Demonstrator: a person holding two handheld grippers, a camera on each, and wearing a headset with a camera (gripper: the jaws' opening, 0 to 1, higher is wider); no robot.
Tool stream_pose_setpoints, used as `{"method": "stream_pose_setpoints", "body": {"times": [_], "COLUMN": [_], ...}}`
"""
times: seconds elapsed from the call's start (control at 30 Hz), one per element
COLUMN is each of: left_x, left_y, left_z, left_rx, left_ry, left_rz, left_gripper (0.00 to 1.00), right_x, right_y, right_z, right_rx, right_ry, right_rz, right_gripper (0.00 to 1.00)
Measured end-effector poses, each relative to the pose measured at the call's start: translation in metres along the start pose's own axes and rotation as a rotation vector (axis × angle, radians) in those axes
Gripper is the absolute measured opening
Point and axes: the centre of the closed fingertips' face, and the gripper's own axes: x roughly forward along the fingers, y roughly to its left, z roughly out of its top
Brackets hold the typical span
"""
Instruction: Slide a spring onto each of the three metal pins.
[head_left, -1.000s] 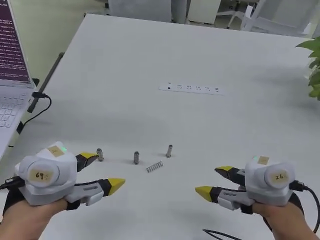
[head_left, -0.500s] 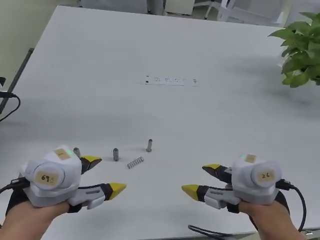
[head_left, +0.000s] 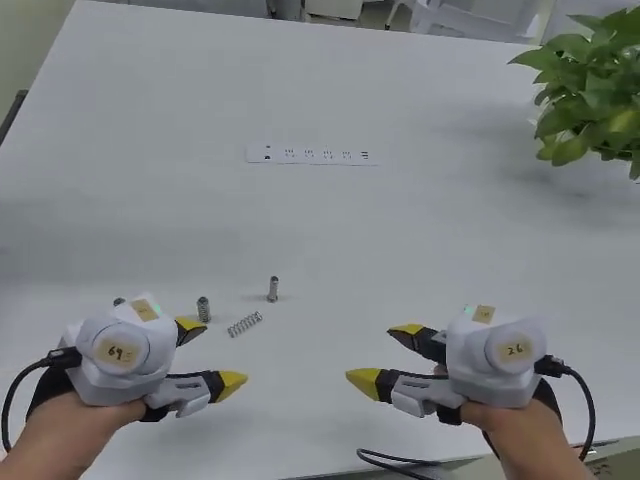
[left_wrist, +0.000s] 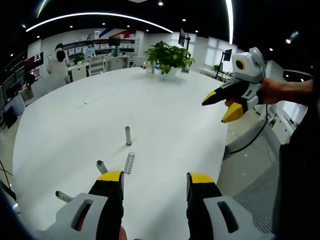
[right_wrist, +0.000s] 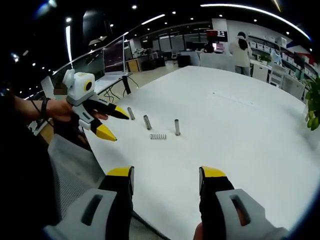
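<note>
You hold both grippers low over the white table (head_left: 420, 230). The jaws of the left gripper (head_left: 212, 354) and of the right gripper (head_left: 384, 354) are spread, with nothing between them. The loose spring (head_left: 244, 324) lies flat. The bare pin (head_left: 273, 289) stands just beyond it, a spring-covered pin (head_left: 203, 309) just left of it, and the third pin (head_left: 119, 301) farther left. Your right gripper is well apart from the spring.

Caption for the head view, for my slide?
Left gripper and right gripper, open, hover before the loose spring and bare pin.
</note>
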Motion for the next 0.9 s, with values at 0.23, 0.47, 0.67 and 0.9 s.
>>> {"method": "stream_pose_setpoints", "body": {"times": [0.23, 0.47, 0.67, 0.9], "left_x": [0.019, 0.036, 0.05, 0.066], "left_y": [0.005, 0.009, 0.02, 0.028], "left_z": [-0.006, -0.011, -0.018, -0.023], "left_rx": [0.011, 0.037, 0.033, 0.03], "left_ry": [0.038, 0.074, 0.103, 0.13], "left_rz": [-0.009, -0.01, 0.01, 0.02], "left_gripper": [0.42, 0.4, 0.39, 0.37], "right_x": [0.003, 0.004, 0.005, 0.006], "right_y": [0.005, 0.004, 0.003, 0.005], "right_z": [-0.001, -0.005, -0.009, -0.01], "right_rx": [-0.009, -0.016, -0.01, -0.008], "right_ry": [0.013, 0.03, 0.04, 0.05], "right_rz": [0.019, 0.024, 0.027, 0.035], "right_gripper": [0.51, 0.51, 0.51, 0.51]}}
